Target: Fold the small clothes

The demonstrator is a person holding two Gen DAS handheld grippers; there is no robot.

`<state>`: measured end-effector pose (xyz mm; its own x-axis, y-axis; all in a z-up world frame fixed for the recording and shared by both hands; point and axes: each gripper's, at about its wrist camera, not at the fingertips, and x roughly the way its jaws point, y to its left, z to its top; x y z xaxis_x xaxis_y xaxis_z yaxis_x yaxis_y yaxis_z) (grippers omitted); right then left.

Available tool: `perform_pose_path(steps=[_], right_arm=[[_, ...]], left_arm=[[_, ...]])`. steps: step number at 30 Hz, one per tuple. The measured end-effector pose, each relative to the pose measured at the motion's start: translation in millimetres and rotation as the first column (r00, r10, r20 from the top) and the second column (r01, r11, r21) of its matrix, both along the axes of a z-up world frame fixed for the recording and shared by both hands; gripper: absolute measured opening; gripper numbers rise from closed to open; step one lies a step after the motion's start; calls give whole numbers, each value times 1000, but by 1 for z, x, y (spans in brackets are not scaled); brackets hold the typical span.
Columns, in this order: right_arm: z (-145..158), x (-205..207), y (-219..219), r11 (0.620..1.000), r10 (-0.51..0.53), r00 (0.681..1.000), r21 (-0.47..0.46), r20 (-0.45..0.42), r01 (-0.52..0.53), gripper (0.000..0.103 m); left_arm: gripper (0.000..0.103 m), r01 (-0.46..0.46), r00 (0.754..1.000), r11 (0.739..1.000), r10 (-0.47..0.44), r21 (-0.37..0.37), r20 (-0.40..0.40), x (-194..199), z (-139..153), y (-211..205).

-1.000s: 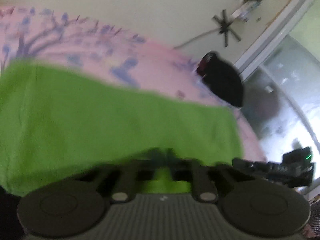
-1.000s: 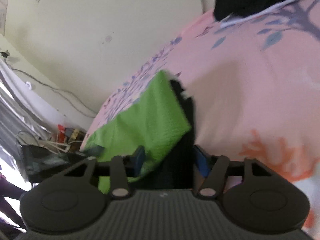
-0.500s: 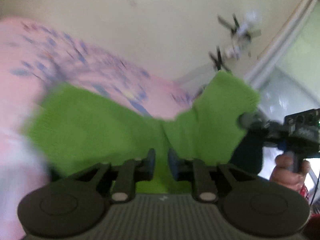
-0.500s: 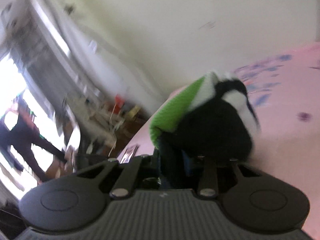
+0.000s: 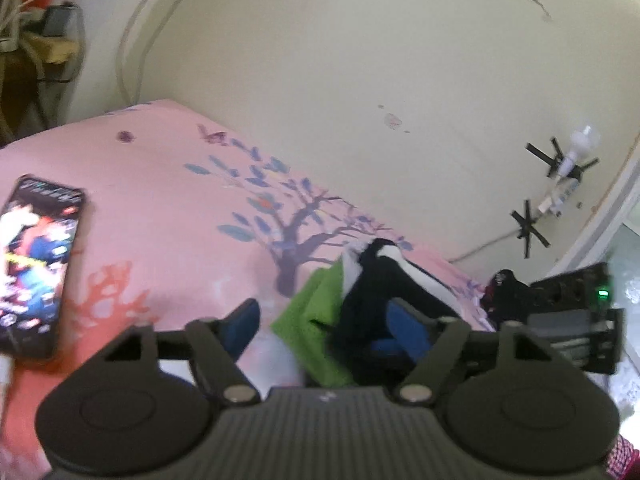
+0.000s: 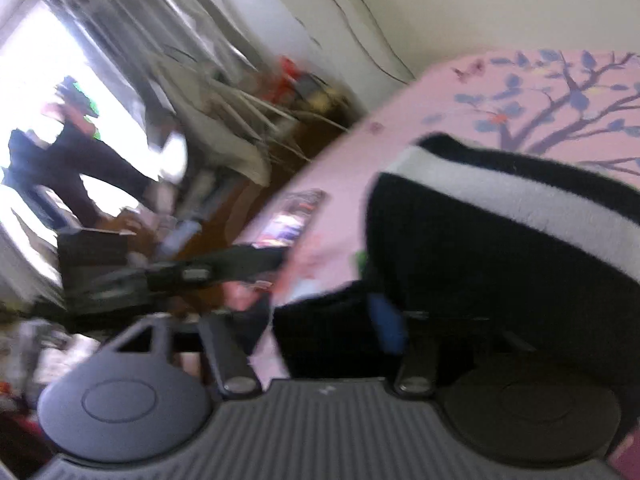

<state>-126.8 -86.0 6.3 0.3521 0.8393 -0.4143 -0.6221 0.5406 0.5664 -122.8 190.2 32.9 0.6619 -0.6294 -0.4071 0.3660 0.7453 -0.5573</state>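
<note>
A small green garment (image 5: 320, 324) with a black and white part (image 5: 380, 280) lies bunched on the pink bedsheet (image 5: 180, 216). My left gripper (image 5: 324, 320) is open, its blue pads either side of the garment's near edge, holding nothing. In the right wrist view the black part with its white stripe (image 6: 500, 240) fills the right half, draped against the right pad. My right gripper (image 6: 328, 320) has its jaws apart; a sliver of green (image 6: 361, 258) shows behind the black fabric.
A phone (image 5: 36, 260) with a lit screen lies on the sheet at the left, also in the right wrist view (image 6: 292, 220). The cream wall (image 5: 360, 80) runs behind the bed. A dark item (image 5: 504, 284) lies at the bed's far right end. Clutter and a bright window (image 6: 60, 120) lie past the bed edge.
Both grippers were shut on the lifted green garment half a second ago. Now both are open and the garment lies bunched, folded over, on the sheet. The left view has swung left.
</note>
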Motion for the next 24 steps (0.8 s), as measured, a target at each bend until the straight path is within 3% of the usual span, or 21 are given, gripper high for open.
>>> perform_pose_path(steps=[4, 6, 8, 10, 12, 13, 15, 16, 17, 18, 19, 20, 21, 24], right_arm=[[28, -24, -49, 994, -106, 987, 16, 121, 105, 59], [38, -22, -64, 983, -182, 972, 28, 146, 180, 48], [43, -6, -66, 977, -214, 968, 47, 129, 210, 40], [39, 19, -54, 979, -203, 975, 56, 92, 198, 39], [16, 52, -31, 973, -228, 974, -48, 13, 228, 31], [-3, 68, -21, 957, -263, 965, -127, -6, 260, 11], [-16, 75, -21, 957, -269, 963, -102, 29, 270, 12], [-13, 76, -25, 958, -274, 962, -88, 0, 273, 12], [-9, 73, -31, 960, -272, 962, -71, -9, 270, 16], [-4, 67, -38, 961, -273, 962, -48, 10, 273, 19], [-1, 58, -48, 957, -288, 957, -24, 26, 289, 33], [5, 47, -61, 948, -319, 947, 16, 44, 319, 56], [10, 35, -71, 936, -351, 934, 52, 58, 349, 65], [5, -3, -114, 898, -432, 899, 129, 73, 421, 68]], left_arm=[[81, 59, 998, 998, -58, -22, 38, 3, 6, -20], [81, 78, 995, 997, -77, -7, 55, 1, 8, -31], [79, 60, 996, 996, -65, 65, 65, -2, 8, -43], [74, 50, 998, 988, -56, 143, 40, -3, 0, -53], [54, 48, 999, 970, -43, 240, -26, 1, -15, -64], [56, 50, 997, 957, -30, 287, -73, 5, -26, -68], [62, 44, 994, 970, -18, 240, -107, 6, -35, -61], [62, 49, 992, 973, -21, 227, -125, 8, -33, -57], [63, 49, 992, 973, -22, 227, -120, 8, -27, -54], [70, 39, 995, 969, -15, 244, -98, 6, -21, -54], [74, 24, 997, 962, -4, 271, -71, 5, -16, -56], [79, 11, 999, 954, 2, 301, -43, 4, -11, -58], [79, 5, 1000, 947, 4, 321, -29, 5, -9, -60], [83, -14, 1000, 932, 22, 362, -18, 8, -7, -69]])
